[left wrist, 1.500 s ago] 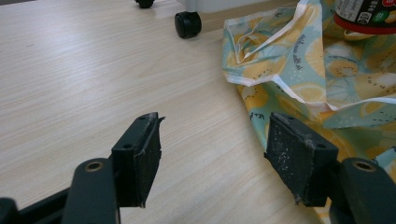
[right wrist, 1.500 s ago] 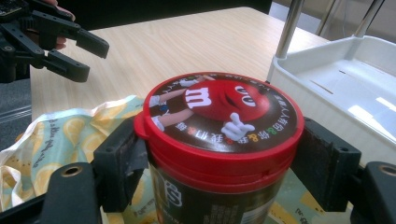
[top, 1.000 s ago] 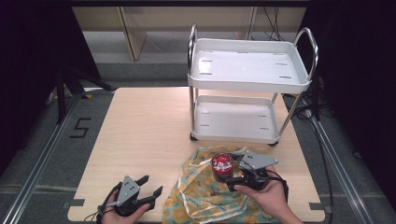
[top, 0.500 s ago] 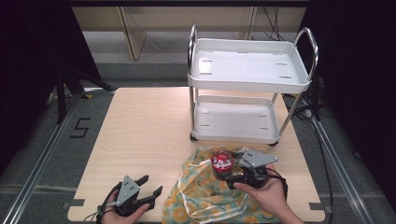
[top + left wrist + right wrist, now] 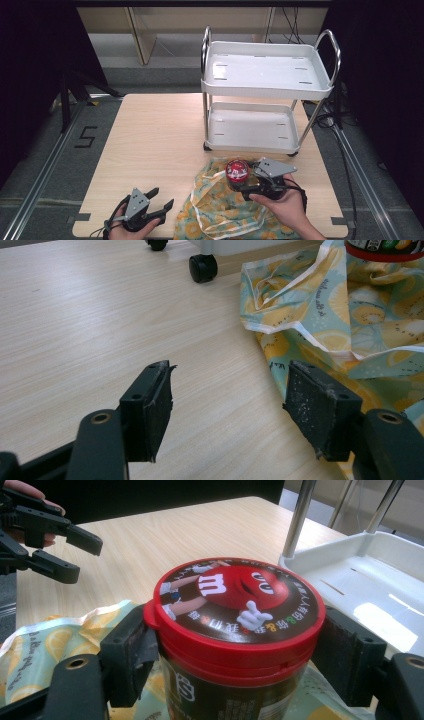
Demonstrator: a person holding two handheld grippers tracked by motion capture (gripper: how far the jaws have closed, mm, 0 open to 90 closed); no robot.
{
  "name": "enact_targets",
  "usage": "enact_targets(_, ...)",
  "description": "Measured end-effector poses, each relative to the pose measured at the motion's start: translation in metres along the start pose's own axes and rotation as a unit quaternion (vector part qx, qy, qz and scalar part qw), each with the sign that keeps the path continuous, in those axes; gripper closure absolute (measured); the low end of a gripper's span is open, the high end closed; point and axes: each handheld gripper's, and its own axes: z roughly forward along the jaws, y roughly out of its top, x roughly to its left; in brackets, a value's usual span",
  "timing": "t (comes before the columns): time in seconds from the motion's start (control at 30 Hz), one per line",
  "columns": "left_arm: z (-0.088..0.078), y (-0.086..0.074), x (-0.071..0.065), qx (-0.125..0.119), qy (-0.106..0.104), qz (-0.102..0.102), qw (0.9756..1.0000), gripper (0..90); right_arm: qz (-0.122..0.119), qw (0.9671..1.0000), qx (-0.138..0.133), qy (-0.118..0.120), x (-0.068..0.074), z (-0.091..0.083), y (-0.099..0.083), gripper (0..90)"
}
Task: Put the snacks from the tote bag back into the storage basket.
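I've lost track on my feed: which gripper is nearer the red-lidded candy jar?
Right. The right gripper has its jaws closed on the candy jar, over the lemon-print cloth. The left gripper sits open, across the cloth.

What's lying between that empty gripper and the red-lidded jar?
In the high view, a lemon-print cloth bag lies between the left gripper and the jar, beyond some bare table.
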Motion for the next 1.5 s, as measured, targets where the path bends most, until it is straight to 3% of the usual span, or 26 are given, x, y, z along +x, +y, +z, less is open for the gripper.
enact_targets(0.17,0.000,0.001,0.002,0.001,-0.001,0.013,0.9999,34.7,0.008,0.9999,-0.007,0.002,0.000,0.001,0.002,25.9)
enact_targets(0.23,0.000,0.000,0.001,-0.001,0.000,0.002,1.0000,34.7,0.009,0.9999,-0.006,0.003,-0.001,0.001,0.003,26.0)
enact_targets(0.3,0.000,0.000,0.001,0.001,0.001,0.006,1.0000,34.7,0.004,1.0000,-0.008,0.004,-0.002,0.002,0.004,26.0)
enact_targets(0.33,0.000,0.000,-0.001,-0.002,0.000,-0.007,1.0000,34.7,0.008,0.9999,-0.012,0.000,-0.001,0.003,0.004,25.9)
enact_targets(0.37,0.000,0.000,0.001,-0.002,-0.003,0.007,1.0000,34.7,0.008,0.9999,-0.011,-0.001,-0.001,0.002,0.005,26.0)
enact_targets(0.43,0.000,0.000,0.001,0.000,-0.001,0.003,1.0000,34.7,0.016,0.9999,-0.003,0.002,0.000,0.001,0.005,25.9)
enact_targets(0.47,0.000,0.000,-0.001,-0.002,0.000,-0.008,1.0000,34.7,0.001,1.0000,-0.007,0.003,-0.002,0.002,0.006,26.0)
enact_targets(0.5,0.000,0.000,0.001,-0.001,-0.001,0.003,1.0000,34.7,0.005,0.9999,-0.007,0.006,-0.002,0.002,0.007,26.0)
enact_targets(0.63,0.000,0.000,0.000,-0.001,0.000,0.001,1.0000,34.7,0.005,0.9999,-0.009,0.005,-0.002,0.002,0.008,26.0)
enact_targets(0.67,0.000,0.001,0.002,-0.001,-0.001,0.013,0.9999,34.7,0.004,0.9999,-0.013,0.004,-0.002,0.003,0.008,26.0)
enact_targets(0.7,0.000,0.000,-0.001,-0.001,0.002,-0.012,0.9999,34.7,0.001,0.9999,-0.013,0.002,-0.002,0.002,0.009,26.0)
enact_targets(0.73,0.000,0.000,0.001,-0.003,-0.003,0.003,1.0000,34.7,0.006,0.9999,-0.012,0.002,-0.002,0.002,0.009,26.0)
enact_targets(0.83,0.000,0.000,0.001,-0.001,-0.002,0.007,1.0000,34.7,0.009,0.9998,-0.016,0.001,-0.002,0.002,0.011,25.9)
enact_targets(0.87,0.000,0.001,0.001,-0.002,-0.002,0.007,1.0000,34.7,0.007,0.9999,-0.015,-0.001,-0.003,0.002,0.011,26.0)
enact_targets(0.9,0.000,0.000,-0.001,-0.001,0.002,-0.011,0.9999,34.7,0.009,0.9999,-0.015,0.000,-0.003,0.002,0.011,26.0)
enact_targets(0.93,0.000,0.000,-0.001,-0.002,0.001,-0.007,1.0000,34.7,0.008,0.9998,-0.017,0.007,-0.004,0.004,0.012,26.0)
enact_targets(0.97,0.000,0.000,-0.001,-0.003,-0.001,-0.008,1.0000,34.7,0.006,0.9999,-0.014,-0.002,-0.004,0.003,0.012,26.0)
enact_targets(1.0,0.000,0.000,0.001,-0.004,-0.003,0.007,1.0000,34.7,0.007,0.9998,-0.016,0.000,-0.004,0.004,0.012,26.0)
enact_targets(1.33,0.000,0.000,0.001,-0.006,-0.003,0.004,1.0000,34.7,0.007,0.9998,-0.017,-0.002,-0.007,0.005,0.015,26.0)
enact_targets(1.37,0.001,0.000,-0.001,-0.010,-0.005,-0.007,0.9999,34.7,0.005,0.9996,-0.025,-0.015,-0.007,0.006,0.016,25.9)
enact_targets(1.5,0.001,0.000,0.000,-0.005,-0.003,0.004,1.0000,34.7,0.012,0.9996,-0.026,-0.008,-0.007,0.007,0.016,26.0)
